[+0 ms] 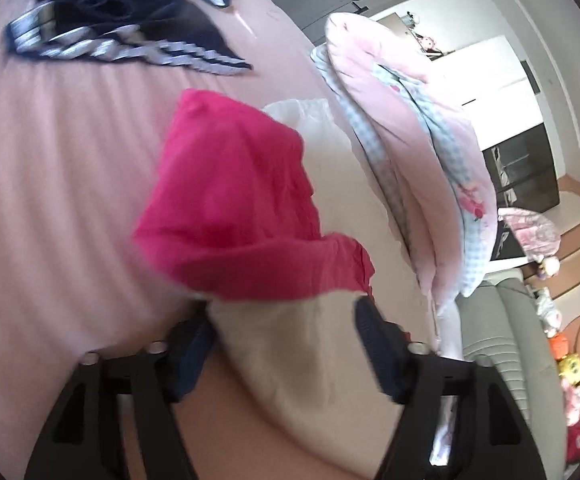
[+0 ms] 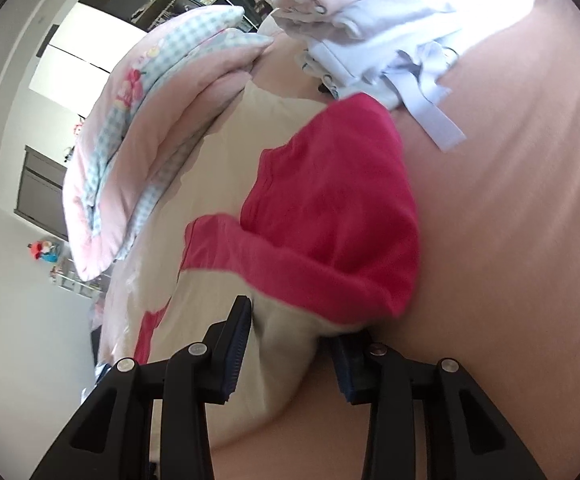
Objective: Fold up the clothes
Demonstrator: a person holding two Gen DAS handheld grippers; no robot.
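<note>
A garment with a magenta part and a cream part lies rumpled on the pink bed sheet. In the left wrist view, my left gripper stands open and wide. Cream cloth lies loosely between its fingers, and the magenta edge drapes over the left fingertip. In the right wrist view the same garment sits just ahead. My right gripper is shut on a bunched fold of cream cloth, and its right fingertip is tucked under the magenta edge.
A folded pink and blue-checked quilt lies beside the garment at the bed's edge. A dark navy striped garment lies farther up the bed. Pale blue and white clothes are piled beyond the magenta part. A dark cabinet and toys stand off the bed.
</note>
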